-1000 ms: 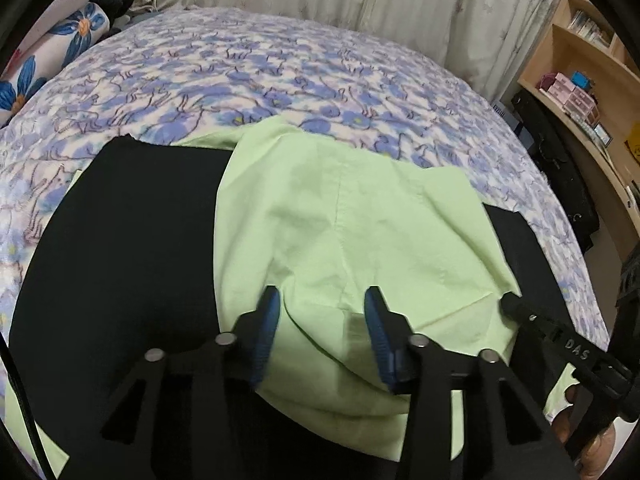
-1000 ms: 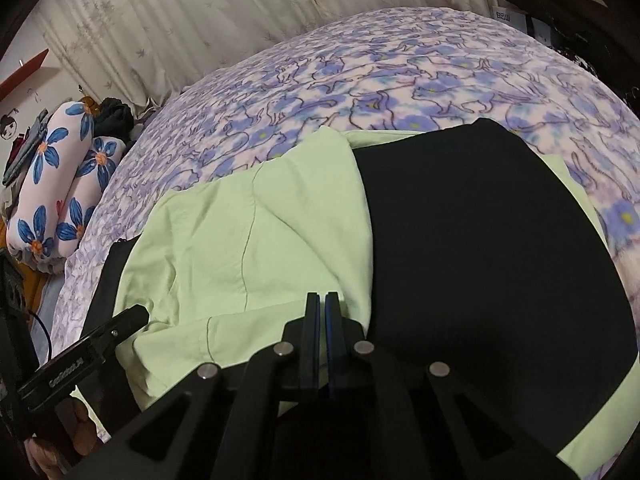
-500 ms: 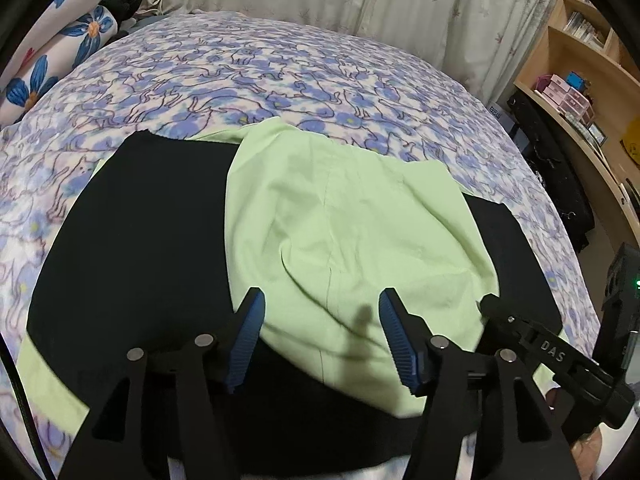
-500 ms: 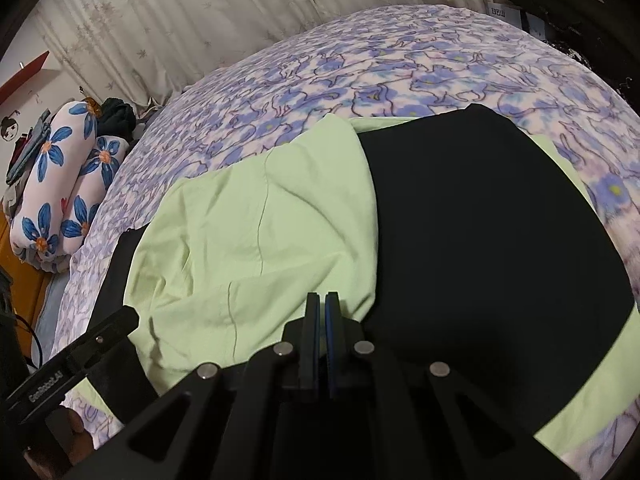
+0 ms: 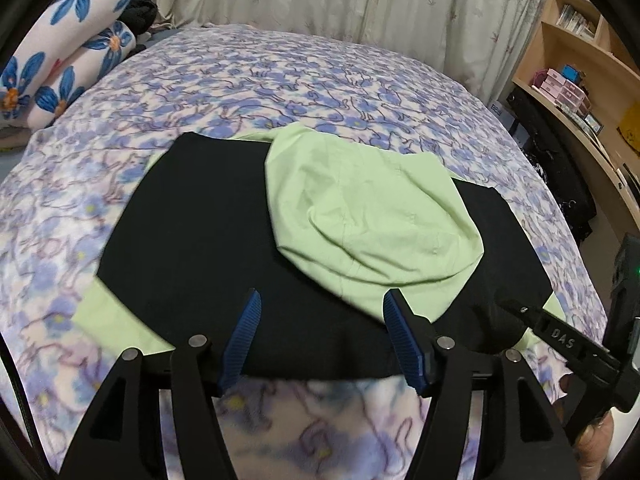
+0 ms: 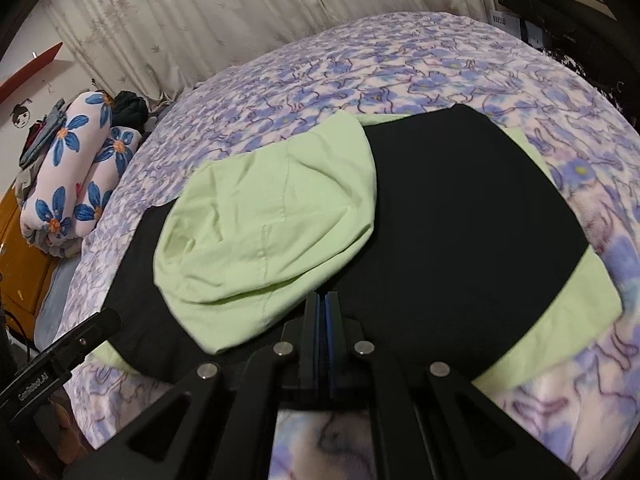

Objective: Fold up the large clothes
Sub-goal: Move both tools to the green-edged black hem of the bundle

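A black and light green garment [image 5: 192,220] lies spread on the bed. Its light green hood [image 5: 360,216] is folded over the black body. My left gripper [image 5: 320,336] is open and empty, raised over the garment's near edge. My right gripper [image 6: 323,312] is shut with nothing visibly between its blue pads, hovering over the near edge of the black body [image 6: 460,220], just below the green hood [image 6: 264,220]. Green sleeve ends [image 6: 560,312] stick out beside the black body.
The bed has a purple floral cover [image 5: 320,80]. A rolled floral quilt [image 6: 76,176] and dark clothes lie at the far left. Curtains [image 5: 340,0] hang behind the bed. A wooden shelf unit [image 5: 580,80] stands on the right.
Both grippers have pulled back toward the near edge of the bed. The left gripper has come off the green hood, which now lies free on the black body.
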{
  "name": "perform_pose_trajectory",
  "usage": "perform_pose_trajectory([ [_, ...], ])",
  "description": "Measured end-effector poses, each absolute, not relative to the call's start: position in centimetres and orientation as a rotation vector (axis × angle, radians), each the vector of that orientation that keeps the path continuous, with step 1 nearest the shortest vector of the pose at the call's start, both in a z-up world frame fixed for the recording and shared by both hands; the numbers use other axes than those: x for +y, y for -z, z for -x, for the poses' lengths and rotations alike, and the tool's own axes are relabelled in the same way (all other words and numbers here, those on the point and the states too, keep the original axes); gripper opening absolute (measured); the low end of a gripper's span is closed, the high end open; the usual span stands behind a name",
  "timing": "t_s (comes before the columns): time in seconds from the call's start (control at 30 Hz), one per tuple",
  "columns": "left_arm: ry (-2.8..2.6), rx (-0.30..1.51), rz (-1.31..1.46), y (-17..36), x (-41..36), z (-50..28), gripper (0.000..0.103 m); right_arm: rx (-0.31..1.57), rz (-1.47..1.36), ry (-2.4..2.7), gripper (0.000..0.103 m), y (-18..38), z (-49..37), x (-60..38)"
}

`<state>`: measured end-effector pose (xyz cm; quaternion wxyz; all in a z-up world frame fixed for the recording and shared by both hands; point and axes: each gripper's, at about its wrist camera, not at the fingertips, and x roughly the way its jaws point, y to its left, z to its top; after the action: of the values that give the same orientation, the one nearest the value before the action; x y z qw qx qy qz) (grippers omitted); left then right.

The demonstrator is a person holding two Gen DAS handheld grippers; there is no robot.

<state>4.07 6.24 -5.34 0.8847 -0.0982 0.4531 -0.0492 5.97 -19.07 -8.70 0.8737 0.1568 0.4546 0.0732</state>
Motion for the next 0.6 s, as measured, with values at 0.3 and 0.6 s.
perform_pose_trajectory([
  [0.3, 0.087, 0.925, 0.208, 4.2, 7.5, -0.9, 0.066, 0.902, -0.295, -0.195, 0.003, 6.3, -3.2, -17.3],
  [0.6, 0.105, 0.928, 0.257, 4.6, 9.2, 0.7, 0.074, 0.894, -0.251, -0.248, 0.015, 6.0, -2.0, -14.8],
])
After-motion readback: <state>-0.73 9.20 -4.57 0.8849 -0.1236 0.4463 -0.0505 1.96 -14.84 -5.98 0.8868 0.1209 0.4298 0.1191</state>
